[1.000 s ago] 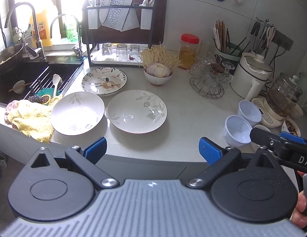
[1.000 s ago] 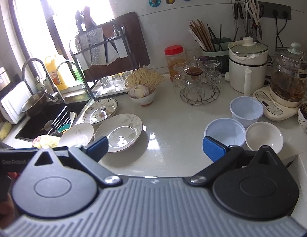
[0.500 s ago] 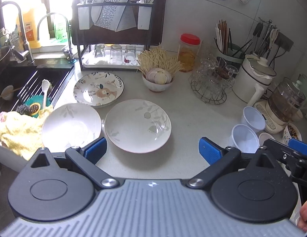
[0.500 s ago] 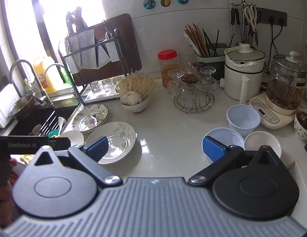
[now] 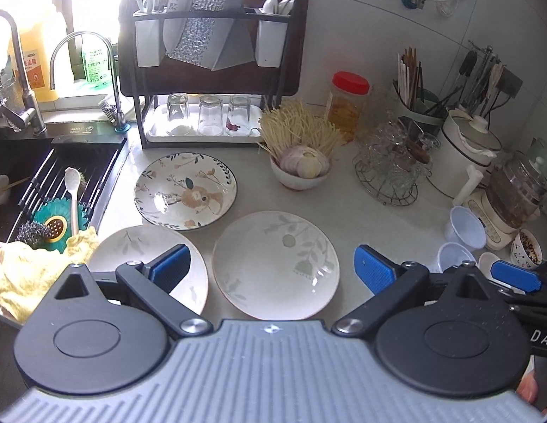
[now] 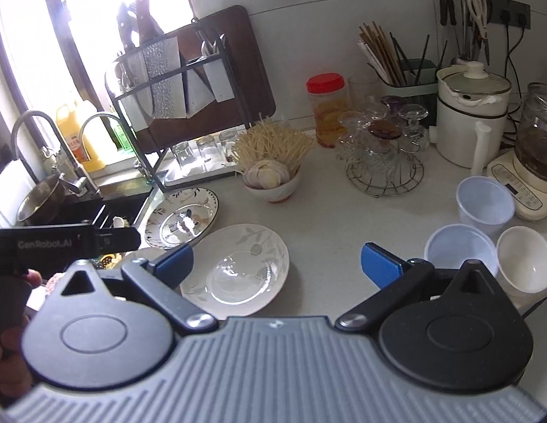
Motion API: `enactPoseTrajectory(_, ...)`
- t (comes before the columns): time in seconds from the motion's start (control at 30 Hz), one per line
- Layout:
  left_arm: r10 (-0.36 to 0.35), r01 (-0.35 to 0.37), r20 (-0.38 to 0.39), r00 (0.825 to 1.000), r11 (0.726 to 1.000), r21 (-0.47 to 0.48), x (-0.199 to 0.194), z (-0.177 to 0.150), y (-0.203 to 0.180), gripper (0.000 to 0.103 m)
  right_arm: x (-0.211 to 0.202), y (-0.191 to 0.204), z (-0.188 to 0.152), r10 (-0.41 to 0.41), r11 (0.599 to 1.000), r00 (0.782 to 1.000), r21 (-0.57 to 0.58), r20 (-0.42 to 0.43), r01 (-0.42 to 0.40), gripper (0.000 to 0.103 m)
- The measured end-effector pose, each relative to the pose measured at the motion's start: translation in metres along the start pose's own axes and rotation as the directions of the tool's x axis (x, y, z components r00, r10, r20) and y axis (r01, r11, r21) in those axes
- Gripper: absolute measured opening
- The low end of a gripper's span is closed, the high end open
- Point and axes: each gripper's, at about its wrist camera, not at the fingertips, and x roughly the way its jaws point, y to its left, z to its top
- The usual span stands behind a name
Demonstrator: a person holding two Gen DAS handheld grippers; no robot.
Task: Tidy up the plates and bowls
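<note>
Three plates lie on the counter. A white leaf-pattern plate (image 5: 275, 264) lies between the jaws of my open, empty left gripper (image 5: 271, 268). Another white plate (image 5: 132, 250) lies left of it. A deer-pattern plate (image 5: 185, 190) lies behind them. Two pale blue bowls (image 6: 485, 204) (image 6: 456, 250) and a white bowl (image 6: 523, 257) stand at the right. My right gripper (image 6: 277, 261) is open and empty above the counter, with the leaf-pattern plate (image 6: 238, 268) by its left finger.
A sink (image 5: 44, 172) with a rack and spoon is at left, with a yellow cloth (image 5: 30, 268) on its edge. A dish rack (image 5: 210, 70) with glasses stands behind. A garlic bowl (image 5: 301, 172), glass stand (image 5: 389, 169), jar, cooker and kettle (image 5: 516, 194) crowd the back right.
Both grippers have moved forward toward the counter; the plates loom larger. The left gripper has come down over the leaf-pattern plate. Nothing was grasped.
</note>
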Motion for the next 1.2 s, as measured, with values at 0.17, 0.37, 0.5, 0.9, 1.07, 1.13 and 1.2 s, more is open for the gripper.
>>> enactPoseTrajectory(0.17,-0.042,0.042,-0.01,0.999,0.999,-0.001,0.018,0.012,0.029,0.101,0.02,0.023,0.007,0.003,1.0,1.0,0.001,-0.009,-0.003,0.103)
enactPoseTrajectory(0.37,-0.082,0.082,-0.036,0.996,0.997,0.0,0.041,0.025,0.068,0.101,0.054,0.049,0.009,-0.017,0.999,0.998,0.05,-0.057,0.02,0.103)
enactPoseTrajectory(0.5,-0.088,0.089,-0.046,0.995,0.996,0.016,0.053,0.039,0.093,0.101,0.071,0.071,0.013,-0.025,0.998,0.998,0.057,-0.062,0.029,0.103)
enactPoseTrajectory(0.9,-0.098,0.103,-0.144,0.985,0.994,0.026,0.103,0.043,0.161,0.101,0.115,0.119,0.008,-0.057,0.997,0.99,0.042,-0.129,0.063,0.103)
enactPoseTrajectory(1.07,-0.077,0.089,-0.183,0.98,0.994,0.062,0.126,0.032,0.186,0.101,0.142,0.12,-0.008,0.019,0.987,0.976,0.161,-0.215,0.016,0.103)
enactPoseTrajectory(1.13,-0.074,0.086,-0.213,0.974,0.995,0.047,0.135,0.028,0.197,0.101,0.15,0.124,-0.016,0.02,0.983,0.969,0.179,-0.246,0.025,0.098)
enactPoseTrajectory(1.2,-0.068,0.077,-0.251,0.966,0.997,0.026,0.145,0.023,0.207,0.101,0.156,0.127,-0.023,0.03,0.981,0.96,0.194,-0.277,0.025,0.098)
